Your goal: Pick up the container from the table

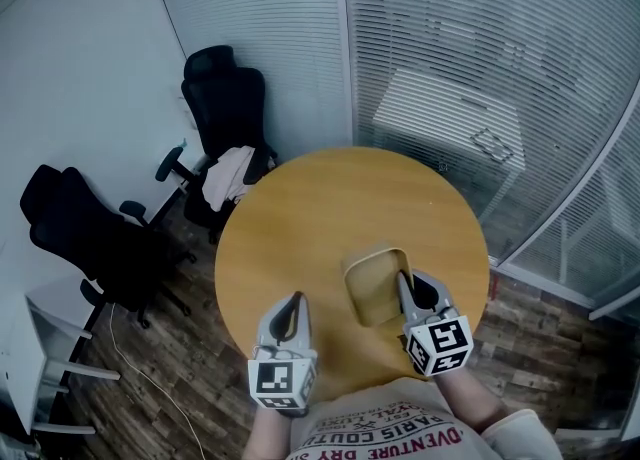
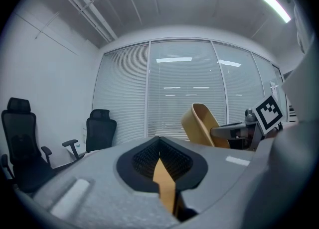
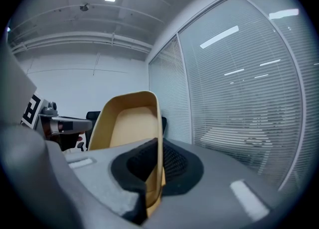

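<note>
A tan, rounded-square container (image 1: 372,286) is over the near right part of the round wooden table (image 1: 300,218). My right gripper (image 1: 405,282) is shut on its right rim. In the right gripper view the container wall (image 3: 130,121) runs up between the dark pads (image 3: 172,166), edge-on. From the left gripper view the container (image 2: 200,123) looks tilted, held by the right gripper (image 2: 238,132). My left gripper (image 1: 295,304) hovers at the table's near edge, left of the container and apart from it. It is shut with nothing in it, and only a sliver of table shows between its pads (image 2: 144,158).
Two black office chairs (image 1: 225,98) (image 1: 75,233) stand left of the table, one with a white cloth (image 1: 228,174) on its seat. Glass walls with blinds (image 1: 470,58) run behind and to the right. A white desk (image 1: 30,348) is at the left edge.
</note>
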Available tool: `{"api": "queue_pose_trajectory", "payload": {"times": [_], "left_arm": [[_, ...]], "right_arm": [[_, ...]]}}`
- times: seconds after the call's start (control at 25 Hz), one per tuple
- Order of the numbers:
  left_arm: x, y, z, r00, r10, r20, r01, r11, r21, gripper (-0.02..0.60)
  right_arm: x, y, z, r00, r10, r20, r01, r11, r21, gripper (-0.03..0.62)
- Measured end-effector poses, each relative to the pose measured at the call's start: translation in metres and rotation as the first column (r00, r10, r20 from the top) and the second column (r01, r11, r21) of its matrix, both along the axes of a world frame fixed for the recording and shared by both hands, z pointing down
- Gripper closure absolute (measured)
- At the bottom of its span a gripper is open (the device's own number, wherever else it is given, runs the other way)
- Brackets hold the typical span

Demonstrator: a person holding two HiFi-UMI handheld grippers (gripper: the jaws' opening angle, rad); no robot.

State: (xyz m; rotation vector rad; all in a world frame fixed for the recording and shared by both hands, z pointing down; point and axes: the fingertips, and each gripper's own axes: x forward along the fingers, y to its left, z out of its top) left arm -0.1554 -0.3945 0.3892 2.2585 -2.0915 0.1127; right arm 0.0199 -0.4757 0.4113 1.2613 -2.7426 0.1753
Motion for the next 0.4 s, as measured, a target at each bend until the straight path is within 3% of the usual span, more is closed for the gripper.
{"api": "queue_pose_trajectory", "payload": {"times": [0.4], "left_arm": [[-0.0025, -0.0008, 0.0066, 1.000, -0.012, -0.009, 0.012, 1.000, -0.017, 0.575]], "right_arm": [[-0.0008, -0.0004, 0.0094, 1.000, -0.002, -0.006, 0.002, 1.000, -0.024, 0.586]]}}
